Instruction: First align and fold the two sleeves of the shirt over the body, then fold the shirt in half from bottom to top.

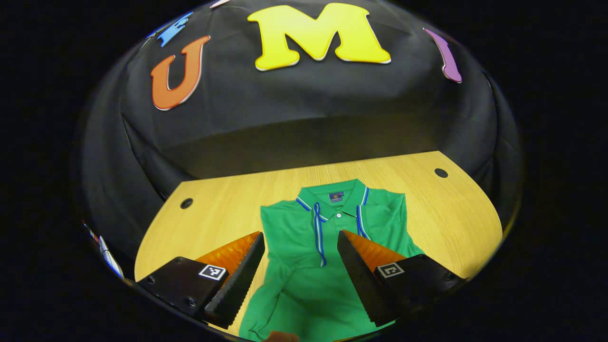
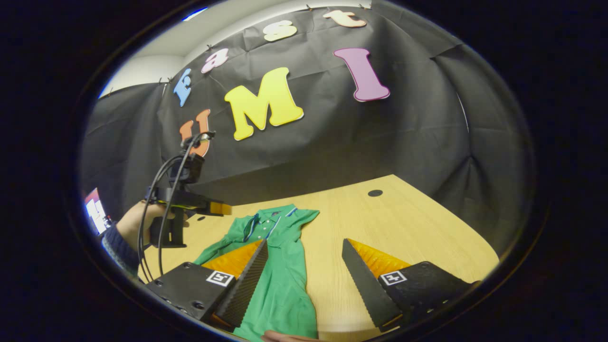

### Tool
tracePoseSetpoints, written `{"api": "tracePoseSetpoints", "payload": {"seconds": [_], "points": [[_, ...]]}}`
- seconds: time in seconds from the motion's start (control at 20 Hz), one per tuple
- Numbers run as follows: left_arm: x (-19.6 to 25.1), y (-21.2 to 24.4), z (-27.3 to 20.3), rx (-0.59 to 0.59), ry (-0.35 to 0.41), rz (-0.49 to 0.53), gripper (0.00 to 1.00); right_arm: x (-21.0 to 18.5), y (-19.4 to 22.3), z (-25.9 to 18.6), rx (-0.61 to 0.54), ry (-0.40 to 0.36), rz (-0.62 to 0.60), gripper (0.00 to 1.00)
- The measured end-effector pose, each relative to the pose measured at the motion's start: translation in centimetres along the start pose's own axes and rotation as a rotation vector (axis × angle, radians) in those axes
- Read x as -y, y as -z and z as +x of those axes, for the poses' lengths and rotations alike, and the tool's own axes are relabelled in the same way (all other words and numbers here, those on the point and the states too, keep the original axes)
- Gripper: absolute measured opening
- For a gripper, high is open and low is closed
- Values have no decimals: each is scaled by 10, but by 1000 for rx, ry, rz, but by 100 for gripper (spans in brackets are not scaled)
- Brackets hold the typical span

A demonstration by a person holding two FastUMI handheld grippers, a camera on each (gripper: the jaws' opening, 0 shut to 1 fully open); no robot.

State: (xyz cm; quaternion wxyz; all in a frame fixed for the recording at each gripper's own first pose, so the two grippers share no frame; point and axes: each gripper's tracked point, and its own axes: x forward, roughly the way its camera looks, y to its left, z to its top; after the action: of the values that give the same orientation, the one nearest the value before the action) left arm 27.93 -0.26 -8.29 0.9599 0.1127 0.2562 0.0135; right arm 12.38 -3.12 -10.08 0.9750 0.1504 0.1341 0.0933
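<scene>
Green polo shirt (image 1: 304, 256) lies flat on the wooden table (image 1: 441, 218), collar toward the back wall and buttoned up. Its right-hand sleeve already looks folded over the body, while the left one seems to trail down near the hem, though that edge is too warped to be sure. So I'd say the sleeve step is maybe half done and the bottom-to-top fold hasn't started. Left gripper (image 1: 300, 270) hovers above the chest with fingers spread, holding nothing; right gripper (image 2: 304, 280) sits off the shirt's right edge, also spread and empty. Neck label (image 1: 336, 196) is way too small to read.
</scene>
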Motion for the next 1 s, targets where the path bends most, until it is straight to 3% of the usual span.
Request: {"api": "tracePoseSetpoints", "payload": {"seconds": [0.05, 0.1, 0.4, 0.6, 0.7, 0.8, 1.0], "points": [[-7, -3, -17, 39, -16, 3, 99, -2, -2, -3, 4, 1, -7, 92], [-7, -3, -33, 66, -12, -1, 99, -6, -2, -6, 4, -1, -13, 96], [-28, -2, -128, 246, -20, -37, 99, -44, -8, -36, 17, -31, -62, 96], [-33, 26, -177, 302, -5, -22, 99, -60, -16, -64, 65, -29, -143, 92], [-32, 45, -198, 314, 6, -12, 99, -71, -11, -75, 75, -63, -157, 96], [-32, 60, -213, 339, 14, -35, 99, -74, -2, -79, 69, -78, -176, 92], [-34, 102, -229, 356, 56, -106, 99, -56, 6, -96, 110, -2, -216, 96]]}}
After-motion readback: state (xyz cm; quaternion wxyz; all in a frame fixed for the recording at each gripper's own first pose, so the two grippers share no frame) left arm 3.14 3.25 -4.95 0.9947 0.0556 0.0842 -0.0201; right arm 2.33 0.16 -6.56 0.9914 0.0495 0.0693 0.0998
